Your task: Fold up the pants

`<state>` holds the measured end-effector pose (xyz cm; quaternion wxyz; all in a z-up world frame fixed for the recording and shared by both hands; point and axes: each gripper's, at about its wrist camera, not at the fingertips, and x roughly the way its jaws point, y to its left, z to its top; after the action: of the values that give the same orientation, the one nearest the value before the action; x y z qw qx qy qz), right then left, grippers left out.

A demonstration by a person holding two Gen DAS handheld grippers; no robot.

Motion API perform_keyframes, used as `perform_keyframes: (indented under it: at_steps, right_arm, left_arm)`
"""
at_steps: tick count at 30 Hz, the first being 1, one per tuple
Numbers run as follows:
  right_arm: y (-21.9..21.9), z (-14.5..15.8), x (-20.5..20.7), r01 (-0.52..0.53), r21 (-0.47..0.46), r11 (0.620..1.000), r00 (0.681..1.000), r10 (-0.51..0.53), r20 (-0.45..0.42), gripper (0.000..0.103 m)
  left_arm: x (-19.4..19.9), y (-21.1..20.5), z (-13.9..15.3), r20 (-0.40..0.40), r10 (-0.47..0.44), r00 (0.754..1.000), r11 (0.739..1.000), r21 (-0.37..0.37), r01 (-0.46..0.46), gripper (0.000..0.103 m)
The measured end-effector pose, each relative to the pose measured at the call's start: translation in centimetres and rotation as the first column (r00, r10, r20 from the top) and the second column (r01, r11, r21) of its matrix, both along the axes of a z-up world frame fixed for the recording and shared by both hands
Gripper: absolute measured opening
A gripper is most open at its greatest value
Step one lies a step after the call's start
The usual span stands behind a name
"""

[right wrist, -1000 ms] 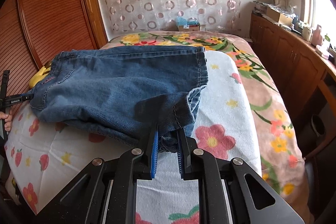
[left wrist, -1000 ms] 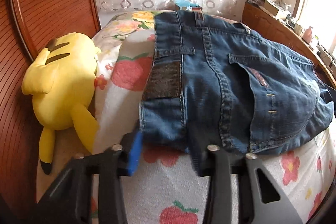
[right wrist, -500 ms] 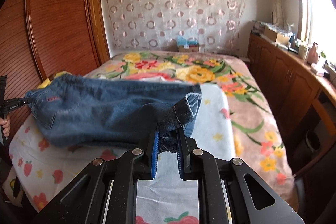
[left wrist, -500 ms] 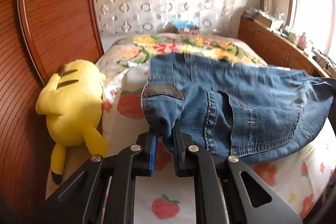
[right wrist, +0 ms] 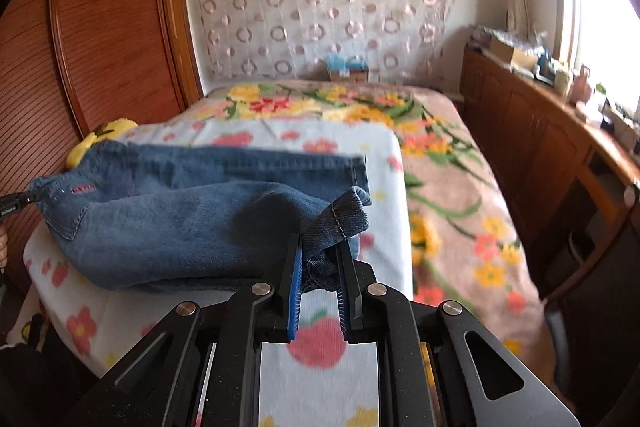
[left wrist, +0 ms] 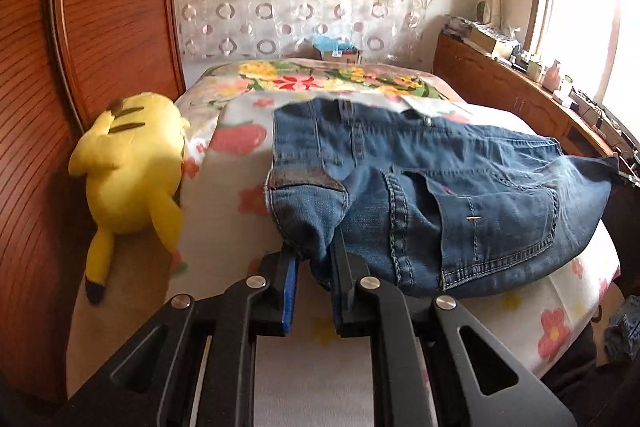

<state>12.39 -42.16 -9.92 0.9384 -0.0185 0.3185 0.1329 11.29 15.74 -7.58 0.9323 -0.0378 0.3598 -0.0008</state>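
Observation:
Blue denim pants (left wrist: 452, 195) are held stretched above a white flowered towel (left wrist: 236, 183) on the bed. My left gripper (left wrist: 314, 259) is shut on the waistband corner beside the brown leather patch (left wrist: 304, 181). My right gripper (right wrist: 319, 265) is shut on the bunched leg hem (right wrist: 344, 217). In the right wrist view the pants (right wrist: 172, 211) run left to the other gripper's tip (right wrist: 16, 203). The far side of the pants rests on the towel (right wrist: 336, 143).
A yellow plush toy (left wrist: 132, 167) lies left of the towel against the wooden headboard (left wrist: 100, 27). A flowered blanket (right wrist: 452, 187) covers the bed to the right. A wooden cabinet (right wrist: 540, 147) with clutter runs along the window wall. A small box (left wrist: 340, 53) sits at the far end.
The left gripper closed on the waistband corner. Both grippers have lifted the pants and drawn them back toward the near edge, pulling them taut between them.

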Motion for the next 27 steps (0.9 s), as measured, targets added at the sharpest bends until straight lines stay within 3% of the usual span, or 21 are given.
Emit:
perform_keyframes:
  at_steps: [3,6,8,10,12,13,18,27]
  right_arm:
    - [-0.2,-0.8,0.0,0.013,0.031,0.999,1.000,-0.012,-0.028,0.016]
    - [-0.4,-0.7,0.6,0.021,0.054,0.998,0.999,-0.018,-0.046,0.016]
    - [-0.3,-0.6,1.2,0.026,0.069,0.997,0.999,-0.023,-0.049,0.019]
    - [-0.3,-0.4,1.3,0.033,0.075,0.997,0.998,-0.029,-0.049,0.022]
    - [-0.5,-0.2,1.1,0.035,0.084,0.996,0.998,-0.031,-0.048,0.029]
    - [-0.5,-0.1,1.1,0.035,0.090,0.995,0.999,-0.032,-0.045,0.034]
    - [-0.8,-0.6,0.4,0.036,0.110,0.993,0.999,-0.033,-0.030,0.042]
    - [-1.4,-1.2,1.2,0.074,0.150,0.986,0.997,-0.068,-0.044,0.044]
  left_arm:
    - [-0.2,-0.4,-0.2,-0.012,0.006,1.000,1.000,0.007,-0.006,0.021]
    - [-0.6,-0.7,-0.1,-0.016,0.015,1.000,0.999,0.039,-0.015,0.034]
    - [-0.8,-0.6,0.1,-0.006,0.024,1.000,0.999,0.047,-0.023,0.050]
    - [-1.3,-0.7,0.5,0.012,0.015,1.000,0.999,0.042,-0.016,0.052]
    - [-1.7,-0.8,1.1,0.030,0.011,0.999,0.999,0.038,-0.012,0.067]
    - [-1.8,-1.0,1.3,0.042,0.006,0.999,0.999,0.038,-0.008,0.079]
    - [-1.4,-2.3,1.7,0.059,-0.022,0.998,0.999,0.030,0.020,0.081]
    - [0.0,-6.3,1.5,0.064,-0.098,0.993,0.995,0.015,0.098,0.081]
